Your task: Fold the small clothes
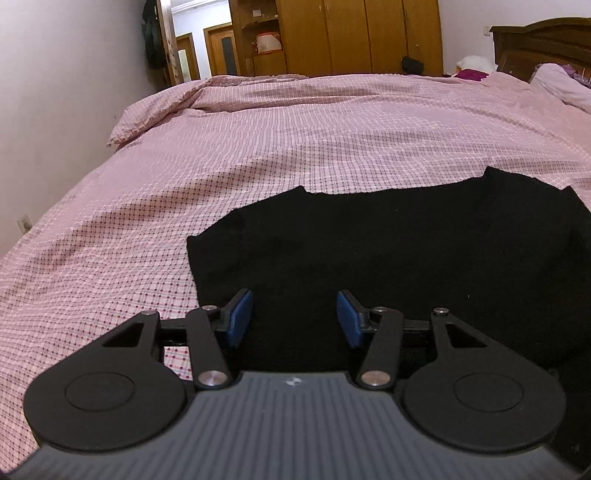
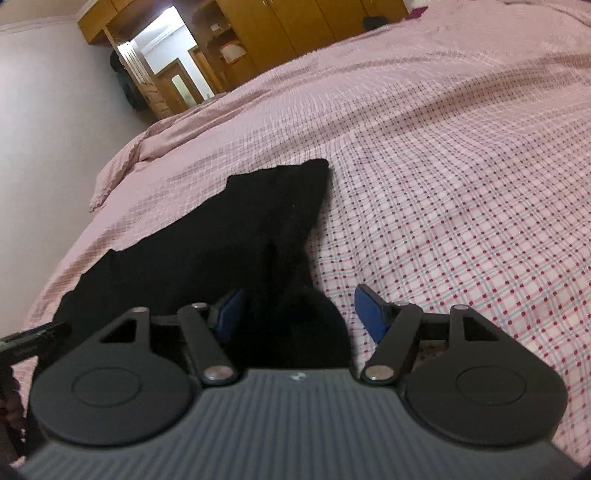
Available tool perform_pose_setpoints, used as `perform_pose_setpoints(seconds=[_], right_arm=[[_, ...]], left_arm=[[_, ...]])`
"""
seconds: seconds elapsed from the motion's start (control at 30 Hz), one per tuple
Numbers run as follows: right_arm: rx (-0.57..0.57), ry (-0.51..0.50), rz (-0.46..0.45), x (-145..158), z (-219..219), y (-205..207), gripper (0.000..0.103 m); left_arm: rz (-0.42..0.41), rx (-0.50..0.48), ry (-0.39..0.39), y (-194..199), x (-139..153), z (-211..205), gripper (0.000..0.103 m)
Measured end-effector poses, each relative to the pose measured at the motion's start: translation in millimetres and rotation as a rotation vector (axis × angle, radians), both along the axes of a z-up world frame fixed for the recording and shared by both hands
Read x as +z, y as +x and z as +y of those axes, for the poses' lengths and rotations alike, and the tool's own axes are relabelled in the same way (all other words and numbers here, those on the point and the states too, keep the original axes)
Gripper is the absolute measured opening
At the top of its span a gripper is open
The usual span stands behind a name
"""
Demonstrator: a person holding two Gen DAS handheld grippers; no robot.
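Bedroom: pink checked bedspread [image 1: 295,147], wooden wardrobe [image 1: 351,33] against the far wall.

Left gripper [image 1: 295,317]: blue pads parted, nothing pinched, poised just above the near left part of the black garment [image 1: 406,258]; whether touching the cloth, impossible to tell. Right gripper [image 2: 299,314]: pads spread wide, a raised hump of the same garment [image 2: 229,236] between them, neither pad visibly pressing on it. So no grip on either side.

Outward from there: garment spread fairly flat near the front edge of the bed, dark and featureless, kind of clothing not clear. Right edge apparently doubled over into a long narrow strip running away toward the wardrobe. Far edge uneven, with a notch.

Judging progress: probably one side fold laid down and let go, left side not yet folded in, final halving and squaring up not yet done. Roughly early to midway.
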State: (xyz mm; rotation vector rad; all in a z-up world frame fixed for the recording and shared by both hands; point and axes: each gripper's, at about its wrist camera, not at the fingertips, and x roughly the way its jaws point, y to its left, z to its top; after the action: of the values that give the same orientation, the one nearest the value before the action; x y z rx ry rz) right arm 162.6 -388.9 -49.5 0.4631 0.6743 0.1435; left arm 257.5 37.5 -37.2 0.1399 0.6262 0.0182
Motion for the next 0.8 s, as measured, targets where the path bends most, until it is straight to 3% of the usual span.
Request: perform_pose_setpoints(seconds=[0.1, 0.2, 0.27, 0.37, 0.47, 0.6, 0.63, 0.67, 0.7, 0.8], right_arm=[[-0.014, -0.082, 0.04, 23, 1, 3, 0.068], [-0.049, -0.214, -0.114, 48, 12, -9, 0.07], [0.02, -0.205, -0.15, 53, 18, -4, 0.07], [0.077, -0.157, -0.127, 46, 28, 16, 0.068], [0.113, -0.194, -0.084, 35, 42, 34, 0.066], [0.112, -0.163, -0.016, 23, 44, 45, 0.054], [0.115, -0.16, -0.019, 25, 43, 44, 0.033], [0.12, -0.172, -0.03, 30, 47, 38, 0.02], [0.124, -0.185, -0.053, 35, 47, 35, 0.013], [0.077, -0.239, -0.209, 59, 42, 17, 0.01]], left_arm=[[-0.014, 0.016, -0.014, 1, 4, 3, 0.057], [-0.015, 0.069, 0.019, 8, 5, 2, 0.057], [-0.004, 0.086, -0.001, 14, 3, 4, 0.057], [-0.004, 0.1, -0.01, 21, 0, 5, 0.057], [-0.007, 0.116, -0.011, 26, -4, 7, 0.057], [-0.019, 0.147, -0.02, 28, -9, 10, 0.057], [-0.022, 0.158, -0.022, 29, -10, 11, 0.057], [-0.029, 0.176, -0.023, 30, -12, 13, 0.057], [-0.032, 0.194, -0.023, 32, -13, 15, 0.057], [-0.047, 0.25, -0.033, 36, -16, 20, 0.057]])
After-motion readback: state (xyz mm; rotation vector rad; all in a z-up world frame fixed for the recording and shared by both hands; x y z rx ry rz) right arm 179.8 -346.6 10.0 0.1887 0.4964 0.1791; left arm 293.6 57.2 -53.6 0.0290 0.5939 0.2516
